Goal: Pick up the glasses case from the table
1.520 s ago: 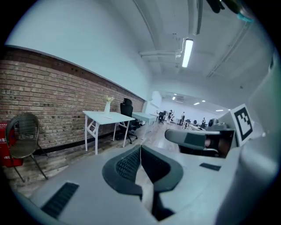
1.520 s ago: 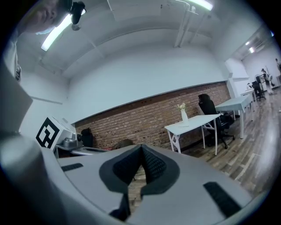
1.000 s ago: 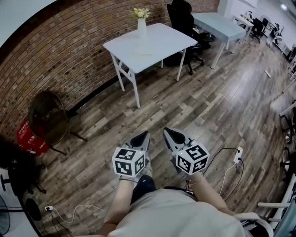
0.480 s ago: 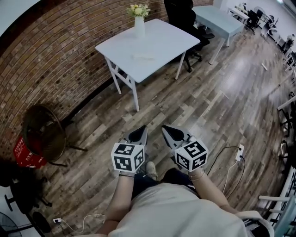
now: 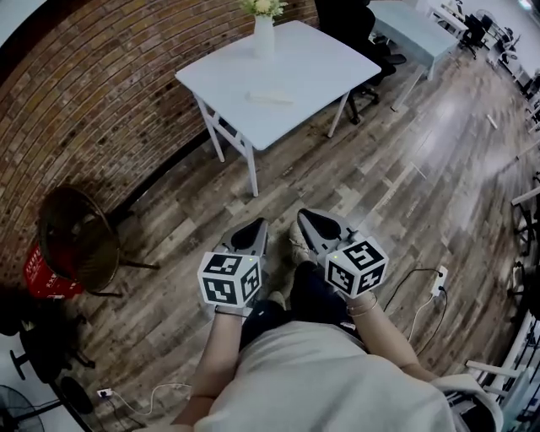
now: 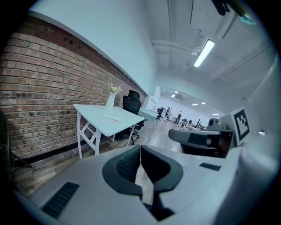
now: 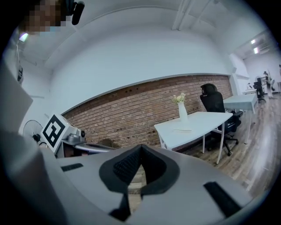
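Observation:
The glasses case (image 5: pixel 270 98) is a pale flat oblong lying on the white table (image 5: pixel 321 72), which stands ahead by the brick wall. A white vase of flowers (image 5: pixel 264 34) stands behind it. My left gripper (image 5: pixel 256 228) and right gripper (image 5: pixel 308 218) are held side by side over the wood floor, well short of the table, both shut with nothing between their jaws. In the left gripper view the case (image 6: pixel 112 118) lies on the table (image 6: pixel 94 116) beyond the shut jaw tips (image 6: pixel 140 147). In the right gripper view the case (image 7: pixel 181 130) sits past the closed tips (image 7: pixel 140 147).
A round wicker chair (image 5: pixel 76 240) and a red crate (image 5: pixel 46 268) stand at the left by the brick wall. A black office chair (image 5: pixel 346 17) and a second table (image 5: pixel 413 29) lie beyond the white one. A power strip (image 5: pixel 439 277) with its cable lies on the floor at right.
The person has walked toward the white table, which now looks nearer and larger. Both grippers travelled forward together and stayed shut.

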A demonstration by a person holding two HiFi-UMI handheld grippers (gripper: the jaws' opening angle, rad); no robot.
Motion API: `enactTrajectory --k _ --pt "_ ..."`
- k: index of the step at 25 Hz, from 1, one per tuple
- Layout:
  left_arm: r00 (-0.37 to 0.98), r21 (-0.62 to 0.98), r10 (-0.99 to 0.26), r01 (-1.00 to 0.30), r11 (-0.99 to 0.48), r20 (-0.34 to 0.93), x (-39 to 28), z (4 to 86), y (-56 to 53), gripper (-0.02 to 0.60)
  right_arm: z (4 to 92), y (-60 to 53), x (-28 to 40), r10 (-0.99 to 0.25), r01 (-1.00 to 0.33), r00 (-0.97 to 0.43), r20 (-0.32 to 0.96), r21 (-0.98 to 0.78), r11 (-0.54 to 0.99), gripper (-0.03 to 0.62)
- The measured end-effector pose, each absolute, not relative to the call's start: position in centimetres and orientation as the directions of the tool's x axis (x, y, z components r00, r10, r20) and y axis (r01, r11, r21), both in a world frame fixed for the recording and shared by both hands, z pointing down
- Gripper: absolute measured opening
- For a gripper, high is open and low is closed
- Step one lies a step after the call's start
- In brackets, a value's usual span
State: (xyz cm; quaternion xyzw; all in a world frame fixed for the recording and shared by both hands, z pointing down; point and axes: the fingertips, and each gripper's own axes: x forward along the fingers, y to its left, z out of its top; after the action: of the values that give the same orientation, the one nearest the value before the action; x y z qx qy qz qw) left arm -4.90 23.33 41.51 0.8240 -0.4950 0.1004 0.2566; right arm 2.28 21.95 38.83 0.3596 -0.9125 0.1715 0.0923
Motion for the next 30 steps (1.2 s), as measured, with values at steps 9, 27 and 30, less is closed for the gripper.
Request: enactTrajectory --k 9,27,30 --pt "0.458 0.311 -0.771 -0.885 -0.347 0.442 -5.1 42.6 11.7 0.008 39.7 8.7 2.5 -0.592 -0.649 -0.76 0.269 -0.266 0.713 -0.002" --pt "0.308 0.285 -0.816 -0.941 -0.184 0.489 -2.7 42.7 -13.2 0.008 40.1 -17.5 5.8 -0.456 -0.531 -0.84 0.293 -0.282 0.799 -0.002" --pt "0.3 0.299 -0.808 -0.94 -0.161 0.507 -2.9 43.4 -14.1 0.008 41.0 -18.9 5.4 -0.426 -0.511 -0.851 0.306 -0.3 0.805 -0.002"
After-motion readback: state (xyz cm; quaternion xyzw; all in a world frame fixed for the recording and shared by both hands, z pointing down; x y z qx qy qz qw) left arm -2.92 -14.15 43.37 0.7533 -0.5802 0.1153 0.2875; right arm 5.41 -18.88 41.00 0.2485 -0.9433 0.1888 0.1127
